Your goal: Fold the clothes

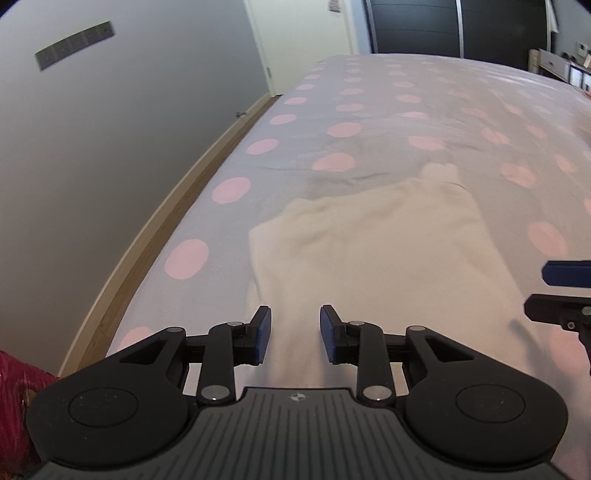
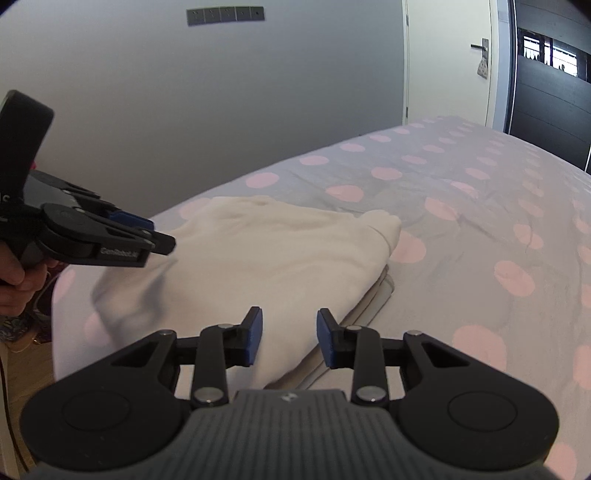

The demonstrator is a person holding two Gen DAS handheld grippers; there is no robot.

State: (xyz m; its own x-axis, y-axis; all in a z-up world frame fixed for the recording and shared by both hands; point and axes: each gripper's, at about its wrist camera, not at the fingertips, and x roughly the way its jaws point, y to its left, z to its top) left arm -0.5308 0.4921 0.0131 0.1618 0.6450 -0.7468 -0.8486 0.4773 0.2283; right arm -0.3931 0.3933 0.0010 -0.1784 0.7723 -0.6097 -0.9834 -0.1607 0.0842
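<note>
A cream garment (image 1: 369, 251) lies folded on the bed, near its edge; it also shows in the right wrist view (image 2: 258, 254), with stacked layers along its right side. My left gripper (image 1: 295, 334) is open and empty, just above the garment's near end; it also shows in the right wrist view (image 2: 159, 234), over the garment's left part. My right gripper (image 2: 290, 338) is open and empty above the garment's near right edge. Its fingers (image 1: 565, 273) show at the right of the left wrist view.
The bed has a grey cover with pink dots (image 1: 424, 122) (image 2: 480, 206). A wooden bed edge (image 1: 147, 236) and a grey wall run along the left. A door (image 2: 447, 59) and a dark wardrobe (image 1: 454, 26) stand beyond the bed.
</note>
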